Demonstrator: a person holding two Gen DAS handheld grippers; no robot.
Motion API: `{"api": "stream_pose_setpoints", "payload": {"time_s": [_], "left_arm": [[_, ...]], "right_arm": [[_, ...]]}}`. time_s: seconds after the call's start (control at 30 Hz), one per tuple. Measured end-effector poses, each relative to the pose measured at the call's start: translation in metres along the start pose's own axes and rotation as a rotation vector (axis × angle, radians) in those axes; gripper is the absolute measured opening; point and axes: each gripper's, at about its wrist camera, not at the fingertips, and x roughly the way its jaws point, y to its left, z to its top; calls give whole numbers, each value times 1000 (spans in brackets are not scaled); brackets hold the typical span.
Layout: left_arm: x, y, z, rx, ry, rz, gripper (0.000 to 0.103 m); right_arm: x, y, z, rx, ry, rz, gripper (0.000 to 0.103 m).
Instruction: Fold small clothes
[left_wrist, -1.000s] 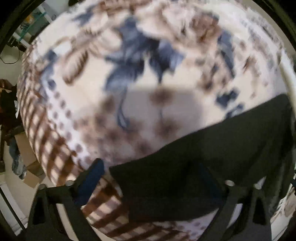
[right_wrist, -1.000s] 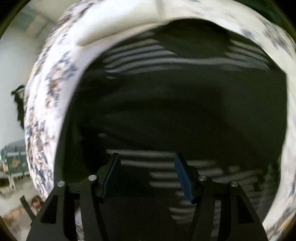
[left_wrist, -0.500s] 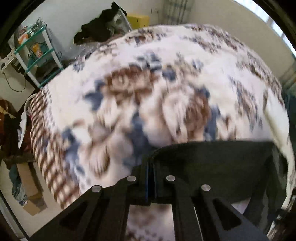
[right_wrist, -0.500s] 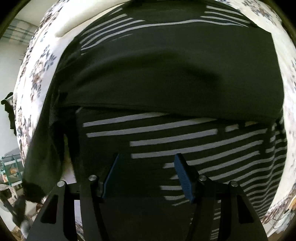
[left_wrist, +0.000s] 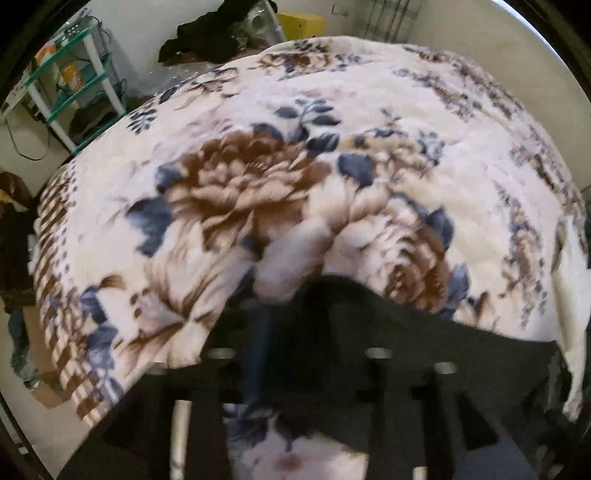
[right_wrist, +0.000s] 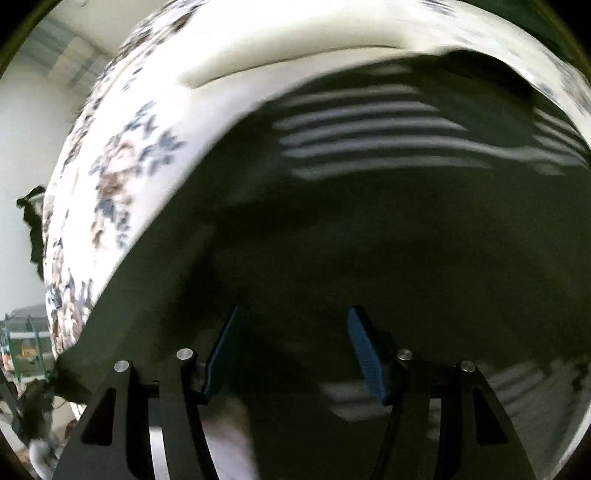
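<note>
A dark garment with white stripes (right_wrist: 369, 206) lies spread on a floral blanket (right_wrist: 118, 177). My right gripper (right_wrist: 291, 343) is open, its blue pads (right_wrist: 364, 350) apart just above the dark cloth, nothing between them. In the left wrist view the same dark cloth (left_wrist: 388, 350) drapes over the blurred fingers of my left gripper (left_wrist: 299, 369), which look some way apart; the fabric hides the pads. The blanket (left_wrist: 295, 184) fills the view beyond.
A white and green shelf unit (left_wrist: 74, 85) stands far left by the wall. A pile of dark clothes (left_wrist: 207, 37) and a yellow box (left_wrist: 303, 24) lie beyond the bed. Cardboard boxes (left_wrist: 40, 384) sit on the floor at left.
My left gripper was shut on the cloth edge half a second ago; now its fingers look apart and blurred under the cloth. The right gripper stays open and has swung over the garment.
</note>
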Motion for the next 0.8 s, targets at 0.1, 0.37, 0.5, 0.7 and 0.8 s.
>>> {"api": "stream_pose_setpoints", "payload": {"time_s": [0.1,0.37,0.5,0.7,0.8], "left_arm": [[-3,8,-7,-13,6,25,79],[-36,9,-13,21,-57,69,79],[-60,-28,-20,125,-101,47,79],[-76,-109,-45,295,-78,-67,79],[-74,-166,-69,387,-29,-165,79]], "right_arm": [[19,28,13,-68,3,-81,54],[-6,96,10,-261,-85,-39,3],[4,104,8,-324,8,6,6],[-70,-35,-11,4,3,237,49],[-110,-147,-42,247,-39,217,49]]}}
